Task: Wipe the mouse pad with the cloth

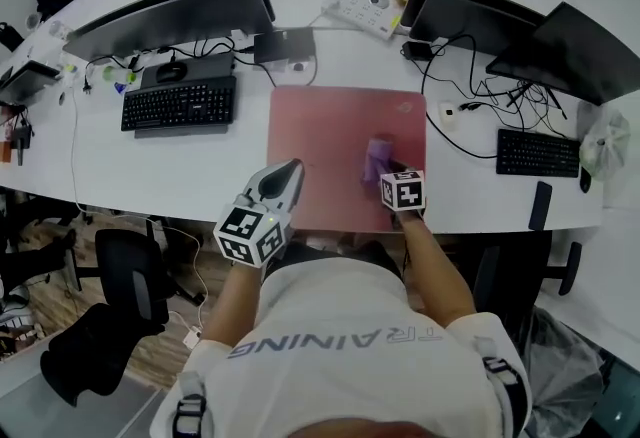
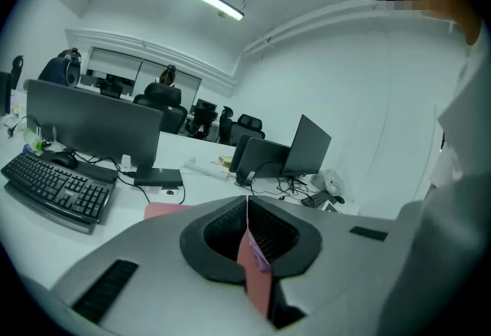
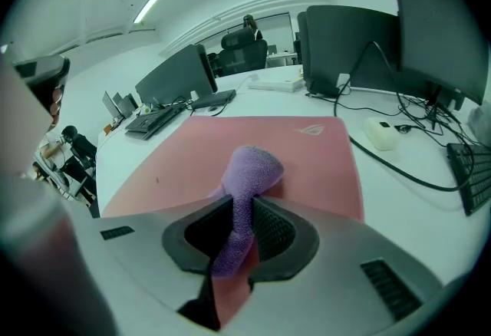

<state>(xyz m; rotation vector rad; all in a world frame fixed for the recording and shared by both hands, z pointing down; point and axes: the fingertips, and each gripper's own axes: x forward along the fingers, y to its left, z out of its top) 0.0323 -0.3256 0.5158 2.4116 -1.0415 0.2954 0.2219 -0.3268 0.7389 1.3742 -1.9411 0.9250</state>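
A pink mouse pad [image 1: 330, 131] lies on the white desk [image 1: 200, 161] in front of me. My right gripper [image 1: 392, 177] is over the pad's front right part, shut on a purple cloth [image 1: 378, 156]. In the right gripper view the cloth [image 3: 251, 168] runs up between the jaws and its bunched end rests on the pad [image 3: 173, 166]. My left gripper [image 1: 289, 173] sits at the pad's front left with its jaws together. In the left gripper view only a thin slit at the left gripper [image 2: 247, 202] shows pink behind it.
A black keyboard [image 1: 178, 103] and monitor [image 1: 170, 14] stand to the left. A dock [image 1: 285, 45] and power strip [image 1: 364, 10] lie behind the pad. To the right are cables, a small white device [image 1: 447, 113], a second keyboard [image 1: 537, 153] and a phone [image 1: 540, 205]. A black chair [image 1: 125, 276] stands lower left.
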